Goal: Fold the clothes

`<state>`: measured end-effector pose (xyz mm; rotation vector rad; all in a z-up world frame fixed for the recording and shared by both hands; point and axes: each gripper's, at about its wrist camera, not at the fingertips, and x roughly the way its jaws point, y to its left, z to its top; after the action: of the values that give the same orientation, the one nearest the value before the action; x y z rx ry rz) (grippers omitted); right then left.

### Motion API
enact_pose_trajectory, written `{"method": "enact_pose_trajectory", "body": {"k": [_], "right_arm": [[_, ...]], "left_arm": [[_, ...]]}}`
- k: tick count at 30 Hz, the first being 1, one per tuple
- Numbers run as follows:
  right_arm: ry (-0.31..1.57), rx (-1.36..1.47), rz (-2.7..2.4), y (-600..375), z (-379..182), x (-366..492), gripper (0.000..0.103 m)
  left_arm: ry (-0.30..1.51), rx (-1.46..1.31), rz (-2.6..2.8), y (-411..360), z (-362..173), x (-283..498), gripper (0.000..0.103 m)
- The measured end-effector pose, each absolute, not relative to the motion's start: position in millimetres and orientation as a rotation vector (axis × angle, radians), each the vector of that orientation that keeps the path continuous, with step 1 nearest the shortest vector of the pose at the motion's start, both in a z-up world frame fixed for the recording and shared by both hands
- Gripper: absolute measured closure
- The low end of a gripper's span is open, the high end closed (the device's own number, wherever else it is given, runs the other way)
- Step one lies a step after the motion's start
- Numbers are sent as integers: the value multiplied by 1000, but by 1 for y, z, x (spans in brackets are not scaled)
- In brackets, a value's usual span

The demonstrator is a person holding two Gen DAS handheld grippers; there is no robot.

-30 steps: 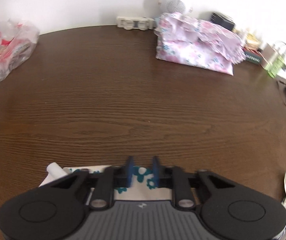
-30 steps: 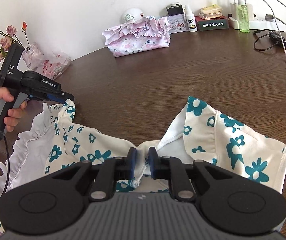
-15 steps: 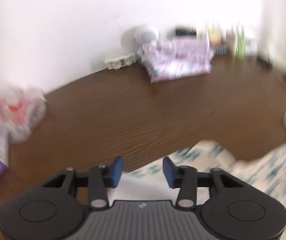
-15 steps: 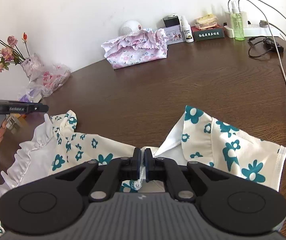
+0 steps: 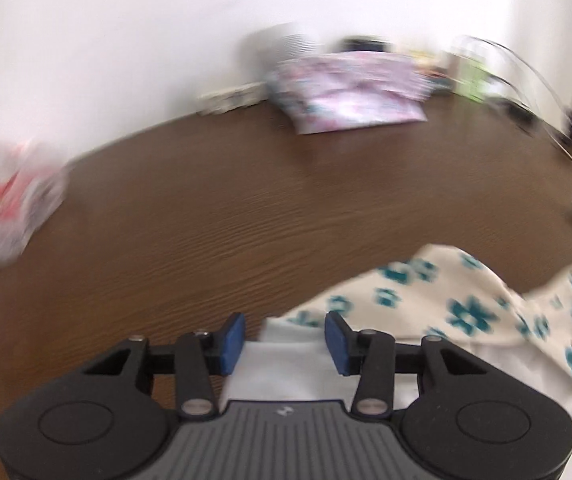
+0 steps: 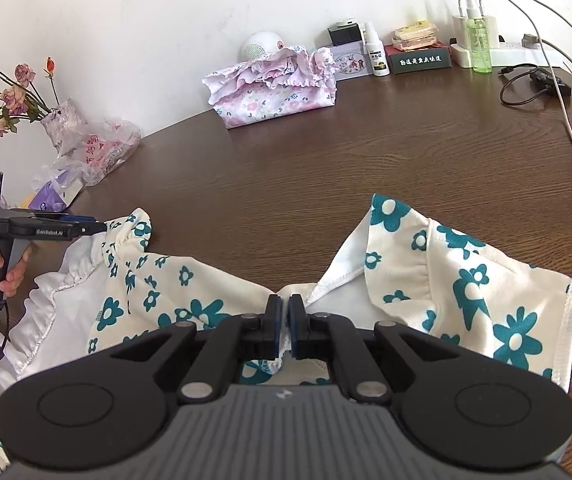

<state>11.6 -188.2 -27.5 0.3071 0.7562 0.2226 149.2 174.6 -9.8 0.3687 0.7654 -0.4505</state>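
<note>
Right fingers [image 6: 274, 320] pinching dress [image 6: 190, 280], grip hidden

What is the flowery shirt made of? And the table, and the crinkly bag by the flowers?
Shirt: soft woven or knit cloth, matte; it drapes, gathers and has stitched hems.
Table: looks like dark wood or wood-look veneer, with visible grain and a slight sheen.
Bag: thin plastic, see-through, crinkled and shiny.

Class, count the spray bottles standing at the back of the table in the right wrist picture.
2. A small white spray bottle stands beside the dark sign; a taller green spray bottle stands further right, before the white power strip. Others may hide behind the clutter.
</note>
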Motion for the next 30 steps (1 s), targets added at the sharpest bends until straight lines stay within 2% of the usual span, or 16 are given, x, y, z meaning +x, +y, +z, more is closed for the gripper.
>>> {"method": "enact_pose_trajectory", "body": {"k": [1,3,4,5,10,15,20,23,27,30], "right_arm": [[754,306,222,-188,-28,11,99],[751,304,221,-188,-28,11,99],[749,303,220,-187,-28,11,99],[748,301,218,-187,-28,11,99],[726,317,224,-188,-25,6,100],[645,451,270,-209,-6,0,101],[585,525,279,-224,12,1,101],[592,462,211,-219,15,9,101],[685,322,126,-199,1,22,98],[645,241,112,-185,11,11,96]], "left_arm": [[726,448,-461,166,-11,143,60],[684,549,-485,155,-13,134,69],[694,549,-515,153,-13,132,91],[697,549,-539,151,-13,129,103],[545,511,-474,161,-1,92,103],[453,434,-428,186,20,46,103],[443,457,-433,193,30,6,103],[462,499,-441,192,27,-14,103],[585,576,-470,190,8,-19,99],[547,542,-485,201,30,-12,96]]}}
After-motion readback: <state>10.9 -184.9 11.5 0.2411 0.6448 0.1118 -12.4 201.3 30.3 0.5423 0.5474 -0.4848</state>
